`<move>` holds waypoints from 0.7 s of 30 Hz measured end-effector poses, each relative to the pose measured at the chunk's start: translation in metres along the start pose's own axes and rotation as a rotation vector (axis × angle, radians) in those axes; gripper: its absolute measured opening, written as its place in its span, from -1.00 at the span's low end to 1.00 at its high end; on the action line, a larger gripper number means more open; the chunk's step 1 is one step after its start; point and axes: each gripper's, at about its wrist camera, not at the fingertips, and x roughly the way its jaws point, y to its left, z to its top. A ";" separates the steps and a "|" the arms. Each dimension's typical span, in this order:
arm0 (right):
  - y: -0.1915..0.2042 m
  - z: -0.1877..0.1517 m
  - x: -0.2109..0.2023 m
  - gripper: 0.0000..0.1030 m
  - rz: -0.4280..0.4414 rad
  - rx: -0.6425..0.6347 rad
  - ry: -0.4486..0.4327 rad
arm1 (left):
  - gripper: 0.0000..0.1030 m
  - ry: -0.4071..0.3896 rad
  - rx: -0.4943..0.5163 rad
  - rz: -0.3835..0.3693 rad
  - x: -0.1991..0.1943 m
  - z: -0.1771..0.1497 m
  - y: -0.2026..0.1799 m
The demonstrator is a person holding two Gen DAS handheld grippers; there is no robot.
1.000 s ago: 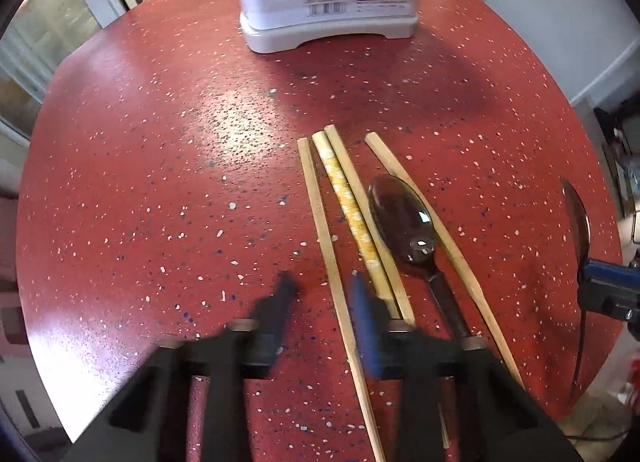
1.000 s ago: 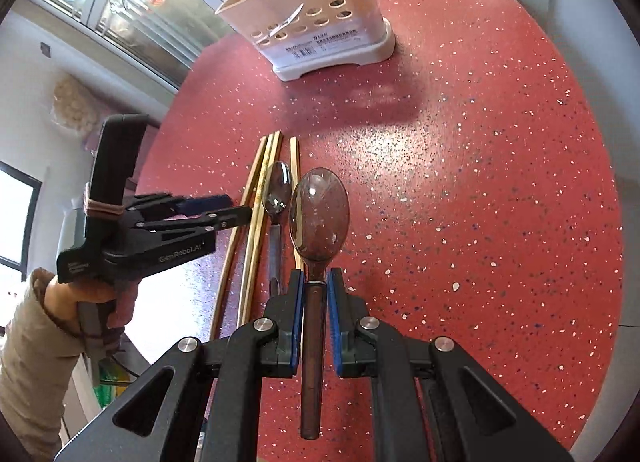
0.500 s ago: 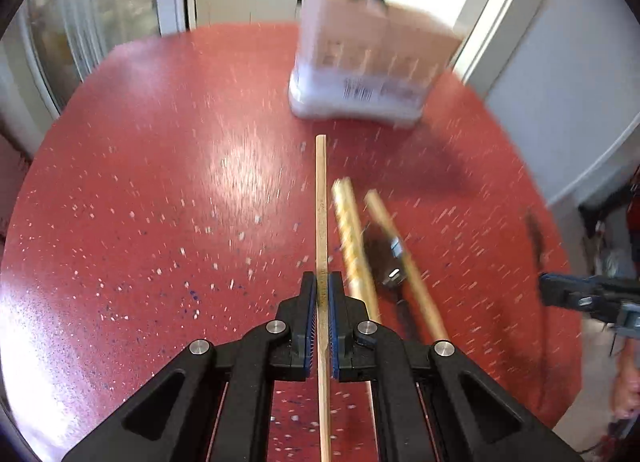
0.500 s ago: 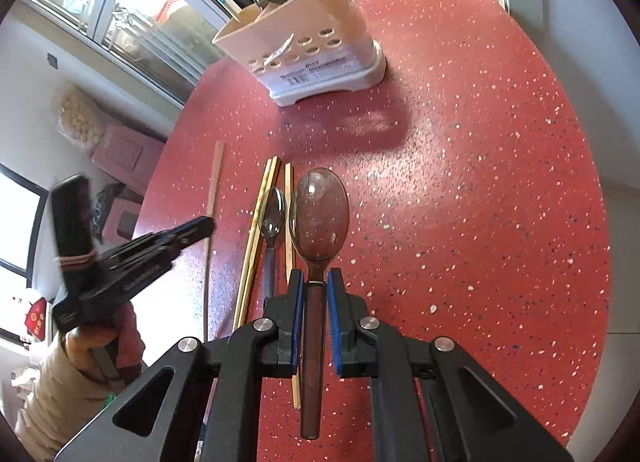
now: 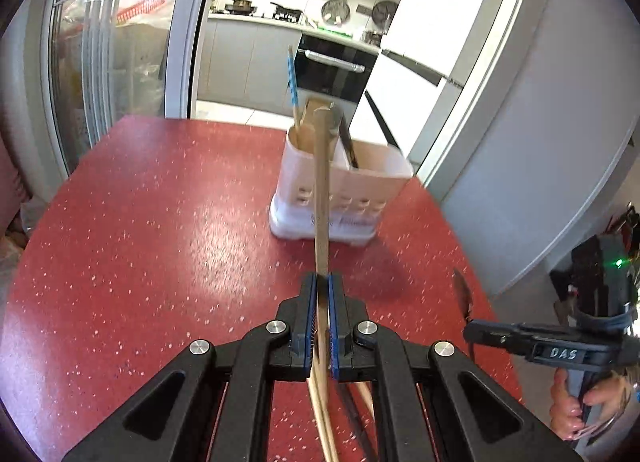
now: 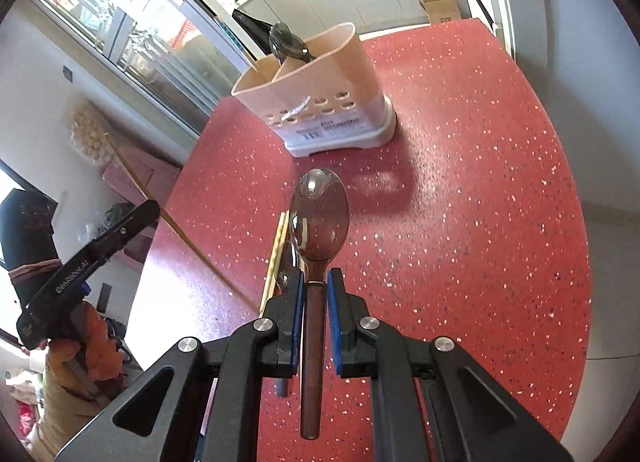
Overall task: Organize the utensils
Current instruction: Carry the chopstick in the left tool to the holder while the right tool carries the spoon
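My left gripper [image 5: 320,286] is shut on a plain wooden chopstick [image 5: 321,197], lifted off the table with its tip pointing toward the beige utensil holder [image 5: 344,197]. My right gripper [image 6: 314,282] is shut on a dark brown spoon [image 6: 319,213], bowl forward, held above the red speckled table [image 6: 460,221]. The holder [image 6: 320,109] stands at the table's far side with a dark spoon [image 6: 286,43] and chopsticks in it. More chopsticks [image 6: 276,250] and a second spoon [image 6: 289,262] lie on the table under the right gripper. The left gripper [image 6: 152,207] also shows in the right wrist view with its chopstick [image 6: 176,221].
The table edge curves off at right, above grey floor [image 6: 608,262]. A glass sliding door [image 5: 112,61] and a kitchen counter with an oven [image 5: 332,65] lie beyond the table. The right gripper [image 5: 480,332] appears at the right edge of the left wrist view.
My left gripper closed on a chopstick, lifted it off the table and tilted up toward the holder. My right gripper rose a little with the spoon in it.
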 end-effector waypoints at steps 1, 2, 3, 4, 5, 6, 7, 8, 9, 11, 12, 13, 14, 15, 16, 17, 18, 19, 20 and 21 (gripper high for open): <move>0.001 0.002 -0.001 -0.75 0.000 -0.002 -0.005 | -0.33 -0.012 -0.005 -0.006 -0.002 0.004 -0.001; 0.001 0.003 -0.001 -0.75 0.002 -0.003 -0.009 | -0.33 -0.019 -0.008 -0.011 -0.005 0.010 -0.002; 0.003 0.006 -0.002 -0.75 0.006 -0.010 -0.014 | -0.33 -0.026 -0.010 -0.018 -0.005 0.014 -0.004; 0.004 0.009 -0.002 -0.75 0.005 -0.016 -0.018 | -0.33 -0.034 -0.010 -0.021 -0.005 0.017 -0.007; 0.006 0.013 -0.003 -0.75 0.002 -0.022 -0.025 | -0.33 -0.045 -0.006 -0.022 -0.008 0.022 -0.009; 0.007 0.016 -0.004 -0.75 0.001 -0.025 -0.029 | -0.33 -0.055 0.000 -0.024 -0.010 0.028 -0.011; 0.008 0.021 -0.005 -0.75 0.004 -0.030 -0.036 | -0.33 -0.063 0.003 -0.024 -0.011 0.031 -0.012; 0.009 0.024 -0.006 -0.75 0.005 -0.032 -0.042 | -0.33 -0.073 0.008 -0.024 -0.013 0.037 -0.015; 0.010 0.030 -0.007 -0.75 0.006 -0.035 -0.051 | -0.33 -0.081 0.011 -0.026 -0.014 0.044 -0.016; 0.013 0.043 -0.011 -0.75 0.008 -0.045 -0.070 | -0.33 -0.101 0.012 -0.035 -0.016 0.059 -0.018; 0.013 0.047 -0.012 -0.75 0.009 -0.048 -0.076 | -0.33 -0.113 0.014 -0.040 -0.019 0.068 -0.019; 0.014 0.054 -0.014 -0.75 0.008 -0.055 -0.088 | -0.33 -0.126 0.016 -0.042 -0.021 0.077 -0.020; 0.015 0.062 -0.017 -0.75 0.006 -0.060 -0.100 | -0.33 -0.136 0.018 -0.041 -0.022 0.083 -0.020; 0.016 0.067 -0.018 -0.75 0.006 -0.063 -0.109 | -0.33 -0.149 0.021 -0.041 -0.025 0.092 -0.021; 0.017 0.075 -0.020 -0.75 0.007 -0.068 -0.121 | -0.33 -0.157 0.022 -0.040 -0.026 0.097 -0.021; 0.018 0.081 -0.021 -0.75 0.006 -0.072 -0.129 | -0.33 -0.169 0.023 -0.038 -0.027 0.107 -0.021; 0.019 0.090 -0.023 -0.75 0.002 -0.079 -0.144 | -0.33 -0.179 0.022 -0.039 -0.027 0.116 -0.021; 0.020 0.098 -0.024 -0.75 0.000 -0.086 -0.158 | -0.33 -0.189 0.021 -0.040 -0.027 0.125 -0.022; 0.022 0.108 -0.024 -0.75 -0.003 -0.095 -0.172 | -0.33 -0.196 0.022 -0.038 -0.025 0.128 -0.021; 0.024 0.115 -0.024 -0.75 -0.008 -0.103 -0.183 | -0.33 -0.202 0.026 -0.034 -0.022 0.136 -0.021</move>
